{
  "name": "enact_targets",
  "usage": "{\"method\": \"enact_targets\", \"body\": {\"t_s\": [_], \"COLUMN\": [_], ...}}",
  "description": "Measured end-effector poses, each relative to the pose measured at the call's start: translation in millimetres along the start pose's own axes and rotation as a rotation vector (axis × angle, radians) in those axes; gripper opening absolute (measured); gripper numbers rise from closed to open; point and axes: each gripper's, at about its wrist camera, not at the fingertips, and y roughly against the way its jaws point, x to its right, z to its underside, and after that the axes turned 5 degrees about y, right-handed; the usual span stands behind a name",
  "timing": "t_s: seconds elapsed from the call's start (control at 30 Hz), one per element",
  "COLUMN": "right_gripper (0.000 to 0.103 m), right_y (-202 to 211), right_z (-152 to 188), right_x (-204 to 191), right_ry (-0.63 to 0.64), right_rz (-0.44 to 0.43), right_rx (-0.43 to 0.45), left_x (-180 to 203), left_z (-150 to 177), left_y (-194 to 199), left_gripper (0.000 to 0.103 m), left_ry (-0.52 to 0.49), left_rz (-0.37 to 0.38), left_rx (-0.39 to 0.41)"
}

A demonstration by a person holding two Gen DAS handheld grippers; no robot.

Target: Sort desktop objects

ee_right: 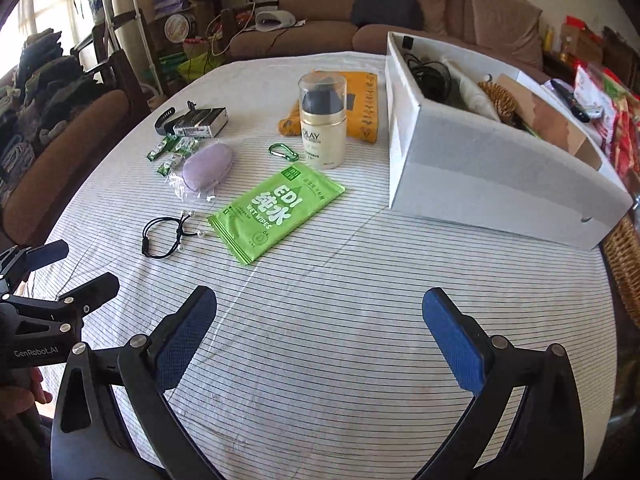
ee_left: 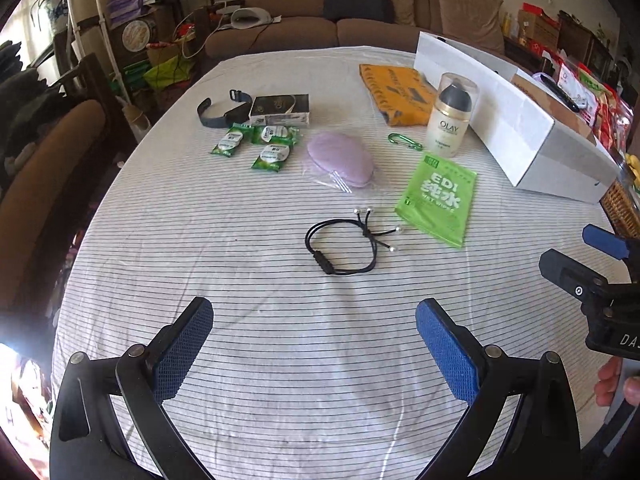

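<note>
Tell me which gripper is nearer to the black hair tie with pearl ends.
Left. The left gripper sits open almost directly in front of the black hair tie. The right gripper, also open, is further off, with the tie ahead and well to its left.

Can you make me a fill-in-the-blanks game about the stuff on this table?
1. The carabiner beside the Olay bottle is coloured ____.
2. The wet wipes pack lies ____ on the tablecloth.
3. The wooden hairbrush sits inside the white ____.
4. Both the left gripper and the right gripper are ____, holding nothing.

Missing words: green; flat; box; open
</note>
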Motion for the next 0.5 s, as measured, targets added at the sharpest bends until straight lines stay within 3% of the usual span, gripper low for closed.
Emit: {"method": "enact_targets", "body": {"t_s": [0.3, 0.5], "right_gripper": [0.103, 0.103], "right_y": [-47, -61], "right_z": [7, 10], "right_x": [-10, -15], "right_ry": [-0.045, -0.056], "right_rz": [0.044, 0.078], "right_rx": [-0.016, -0.037], "left_x": [-18, -18], "left_z": [6, 7], "left_y": [-43, -45], "left_gripper": [0.103, 0.103], "left_ry": [0.009, 0.003], "left_rz": [-0.008, -0.008], "left_rx": [-0.038, -0.003]}}
